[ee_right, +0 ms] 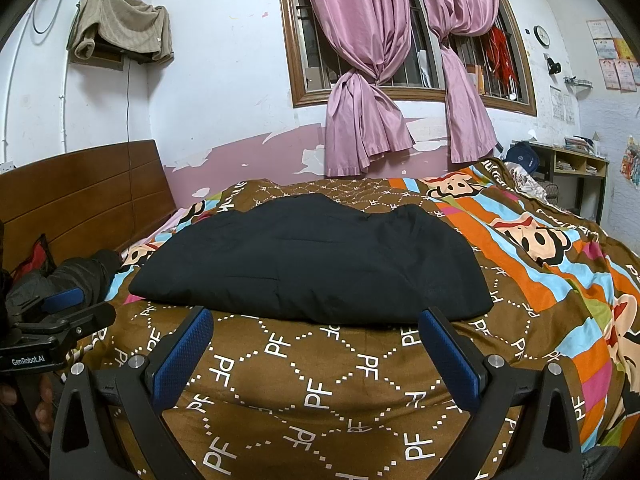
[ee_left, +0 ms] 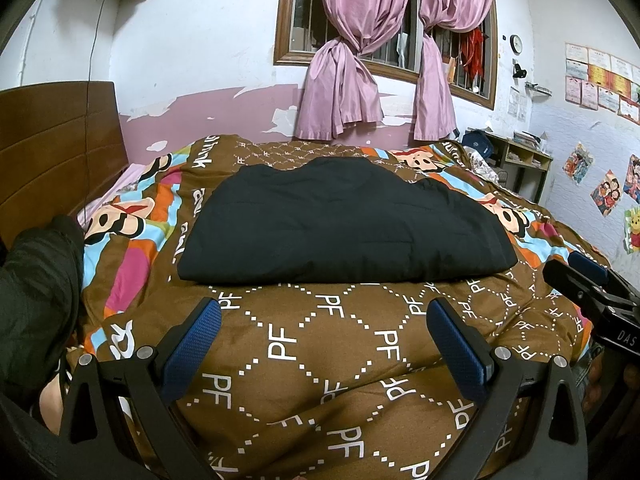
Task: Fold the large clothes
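Centre of both wrist views: black garment (ee_left: 344,220) lies on the brown PF-print duvet (ee_left: 328,360), already a compact, thick rectangle with the near edge straight and doubled over. Looks padded, probably a jacket; can't tell the type for sure.

Left gripper (ee_left: 324,316) sits at lower frame, jaws spread wide, nothing between the blue pads (ee_left: 192,344). Tips are just short of the garment's near edge, not touching it. Right gripper (ee_right: 316,322) is the same: spread wide, empty, tips right at the near fold edge, possibly overlapping it in the picture; contact can't be confirmed.

Each gripper shows in the other's view: right one at the right edge of the left view, left one at the lower-left edge of the right view. So they're side by side, both squared to the near edge, likely lined up that way so one more fold could lift evenly from both ends.

My read: folding is mostly done or finished; the bundle is tidy and stays put on its own. Far edge is lumpy, upper centre of frame, so it may need a tuck.

Second dark puffy garment (ee_right: 68,280) is at the left edge near the wooden headboard (ee_right: 80,200), well apart from the folded one. Likely next in the queue.

Risk: thick padding may spring open if released loosely.
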